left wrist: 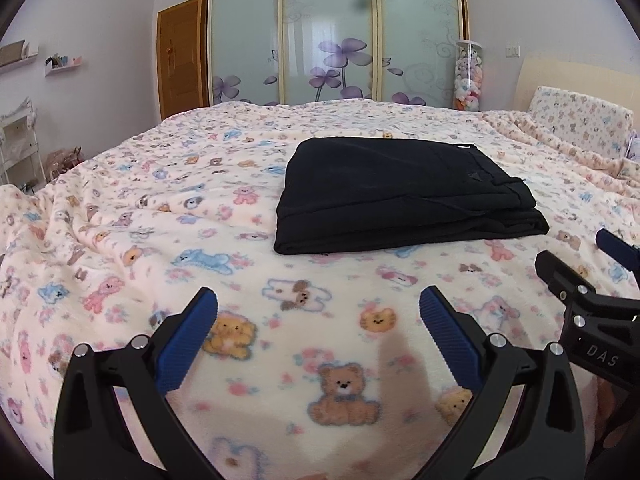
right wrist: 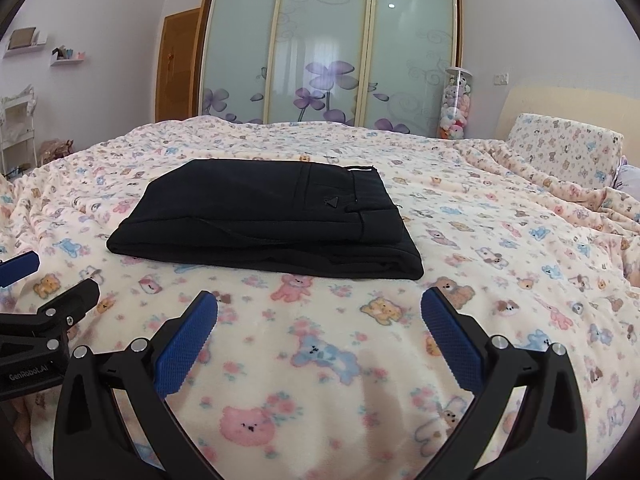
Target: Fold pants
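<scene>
The black pants point(left wrist: 404, 196) lie folded into a flat rectangular stack on the bear-print blanket point(left wrist: 160, 240); they also show in the right wrist view point(right wrist: 272, 220), with the waistband and a small white label at the far right corner. My left gripper point(left wrist: 318, 312) is open and empty, held above the blanket short of the pants' near edge. My right gripper point(right wrist: 319, 316) is open and empty, also short of the pants' near edge. Each gripper shows at the edge of the other's view, the right one point(left wrist: 592, 268) and the left one point(right wrist: 44, 280).
The blanket covers the whole bed and is rumpled at the left point(left wrist: 60, 224). A matching pillow point(right wrist: 564, 152) leans on the headboard at the right. A sliding-door wardrobe point(right wrist: 328, 48), a clear tube of plush toys point(right wrist: 456, 100) and a white shelf rack point(left wrist: 16, 140) stand beyond the bed.
</scene>
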A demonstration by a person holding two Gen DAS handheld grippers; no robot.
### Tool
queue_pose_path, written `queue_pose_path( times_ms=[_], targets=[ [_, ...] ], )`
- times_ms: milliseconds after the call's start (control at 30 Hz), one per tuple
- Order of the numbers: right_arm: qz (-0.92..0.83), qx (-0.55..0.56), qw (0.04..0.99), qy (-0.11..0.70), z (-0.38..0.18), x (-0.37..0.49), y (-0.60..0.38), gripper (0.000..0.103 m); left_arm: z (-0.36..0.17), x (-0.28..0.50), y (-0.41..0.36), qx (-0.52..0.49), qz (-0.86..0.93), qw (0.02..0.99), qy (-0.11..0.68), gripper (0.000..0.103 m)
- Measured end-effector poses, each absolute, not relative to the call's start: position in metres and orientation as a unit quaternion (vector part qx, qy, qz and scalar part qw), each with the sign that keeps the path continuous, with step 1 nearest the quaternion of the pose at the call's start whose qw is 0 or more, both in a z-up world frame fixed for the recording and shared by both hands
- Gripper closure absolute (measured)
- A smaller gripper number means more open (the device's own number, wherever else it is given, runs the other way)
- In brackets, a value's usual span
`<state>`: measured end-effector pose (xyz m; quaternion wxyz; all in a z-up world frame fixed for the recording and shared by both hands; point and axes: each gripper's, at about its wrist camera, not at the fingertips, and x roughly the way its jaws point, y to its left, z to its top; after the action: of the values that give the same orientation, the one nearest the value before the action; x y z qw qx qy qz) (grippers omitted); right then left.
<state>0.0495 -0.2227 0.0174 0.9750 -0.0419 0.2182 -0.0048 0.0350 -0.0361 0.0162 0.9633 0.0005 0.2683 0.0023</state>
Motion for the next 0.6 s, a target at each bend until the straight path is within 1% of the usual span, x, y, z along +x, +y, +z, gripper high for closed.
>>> queue_pose_path(
  times_ms=[600],
  targets=[
    [-0.003, -0.042, 0.975, 0.218, 0.0172, 0.0509, -0.2245, 0.001, 0.0151, 0.0357, -0.0363, 0.002, 0.000, 0.963, 0.270, 0.002]
  ],
)
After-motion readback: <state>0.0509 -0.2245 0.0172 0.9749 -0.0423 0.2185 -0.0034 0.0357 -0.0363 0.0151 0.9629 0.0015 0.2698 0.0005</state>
